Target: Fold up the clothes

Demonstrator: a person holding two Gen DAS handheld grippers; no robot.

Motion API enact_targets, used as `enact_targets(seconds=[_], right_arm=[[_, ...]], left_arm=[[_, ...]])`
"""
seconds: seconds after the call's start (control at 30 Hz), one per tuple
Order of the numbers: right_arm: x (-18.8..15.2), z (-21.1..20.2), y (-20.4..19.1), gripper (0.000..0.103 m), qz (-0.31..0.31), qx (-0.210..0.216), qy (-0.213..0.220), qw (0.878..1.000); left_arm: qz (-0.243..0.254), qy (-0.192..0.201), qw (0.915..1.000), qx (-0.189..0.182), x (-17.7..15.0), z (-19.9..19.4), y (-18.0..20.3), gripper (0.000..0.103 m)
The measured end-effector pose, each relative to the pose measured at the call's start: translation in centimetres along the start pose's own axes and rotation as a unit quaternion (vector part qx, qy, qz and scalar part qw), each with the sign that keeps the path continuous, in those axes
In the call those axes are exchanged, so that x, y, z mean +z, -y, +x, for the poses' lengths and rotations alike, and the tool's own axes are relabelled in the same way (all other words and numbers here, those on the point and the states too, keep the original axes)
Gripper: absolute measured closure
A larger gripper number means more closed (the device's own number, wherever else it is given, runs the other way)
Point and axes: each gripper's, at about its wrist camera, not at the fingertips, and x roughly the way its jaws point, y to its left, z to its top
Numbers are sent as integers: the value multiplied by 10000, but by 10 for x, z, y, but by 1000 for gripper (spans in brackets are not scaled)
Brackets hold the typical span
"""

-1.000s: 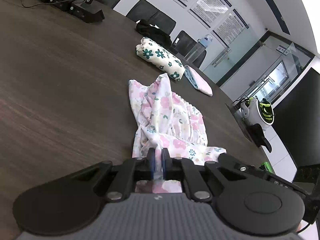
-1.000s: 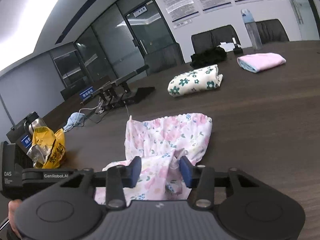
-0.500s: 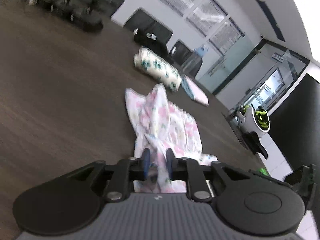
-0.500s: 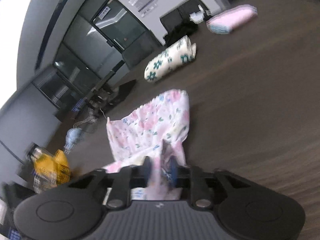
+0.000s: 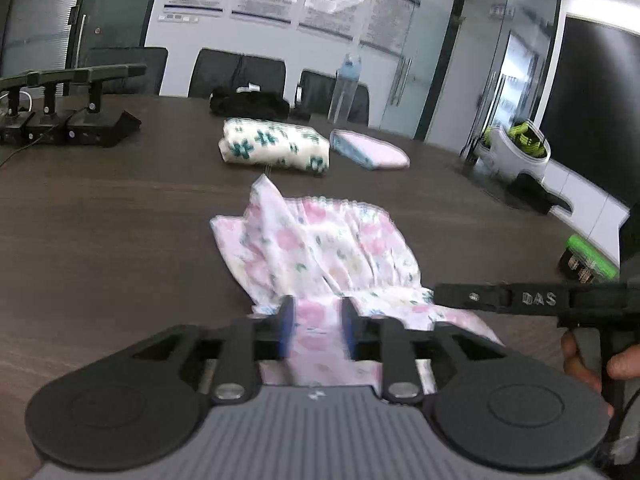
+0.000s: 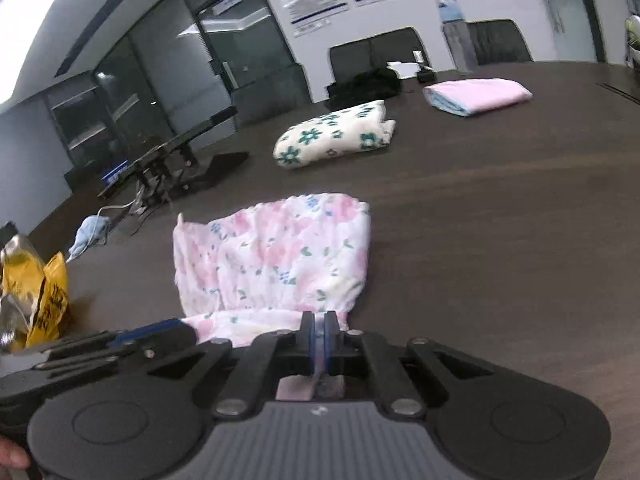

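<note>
A pink floral garment [image 5: 320,248] lies crumpled on the dark wooden table [image 5: 100,240], its near end under both grippers. My left gripper [image 5: 317,322] has its jaws opening; the cloth lies loosely between the fingers and the pads stand apart from it. In the right wrist view the garment [image 6: 276,256] spreads away from me, and my right gripper [image 6: 319,334] is closing, its pads pinching the near right edge of the cloth. The right tool's black body [image 5: 520,300] shows at the right of the left wrist view, with a hand on its grip.
A folded green-flowered cloth [image 5: 276,148] and a folded pink cloth [image 5: 370,152] lie farther back, with a black bag [image 5: 248,102] and a water bottle [image 5: 346,84] behind them. Black stands [image 5: 68,120] sit at far left. A yellow bag [image 6: 36,292] sits near left.
The left jaws went from shut on the cloth to apart, and that view rolled level. The right jaws, open around the garment's edge before, have come together on it.
</note>
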Motion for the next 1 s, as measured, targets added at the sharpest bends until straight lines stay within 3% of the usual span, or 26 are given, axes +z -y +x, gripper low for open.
enact_targets(seconds=[0.03, 0.13, 0.2, 0.23, 0.27, 0.33, 0.43, 0.53, 0.63, 0.67, 0.73, 0.9, 1.0], right_arm=[[0, -7, 1, 86, -95, -49, 89, 9999], [-1, -38, -2, 82, -1003, 332, 414, 9935], [-6, -59, -13, 70, -2013, 770, 612, 9746], [-12, -66, -22, 57, -2621, 939, 663, 9582], [-18, -72, -33, 51, -3282, 1075, 687, 9360], [-34, -76, -53, 49, -4440, 1141, 687, 8861], [-50, -70, -66, 52, -5563, 1382, 200, 8192], [-56, -62, -70, 52, -6108, 1332, -17, 7805], [-56, -53, -76, 55, -6432, 1327, -207, 7538], [-57, -51, -77, 60, -6475, 1346, -263, 7496], [-55, -46, -80, 80, -6461, 1394, -368, 7495], [-34, -42, -79, 89, -6051, 1559, -610, 7784], [-23, -57, -83, 89, -5789, 2024, -788, 7859]], left_arm=[[-51, 76, 10000, 34, 2, -7, -8, 54], [285, 169, 9991, -247, 8, -28, -22, 54], [754, 148, 9950, -635, 13, -38, -21, 51], [1044, 22, 9915, -780, 15, -39, -16, 46], [1339, -137, 9871, -862, 16, -38, -9, 46], [1697, -274, 9813, -866, 16, -34, -1, 45], [2012, -405, 9734, -1016, 9, -30, 4, 44], [2496, -286, 9589, -1321, -5, -36, 7, 37], [3060, -87, 9368, -1694, -19, -44, 11, 26], [3254, -21, 9281, -1808, -23, -47, 13, 24], [3746, 125, 9088, -1833, -34, -51, 20, 18], [4928, 523, 8555, -1500, -60, -53, 44, 17], [5530, 846, 8184, -1312, -78, -51, 52, 17]])
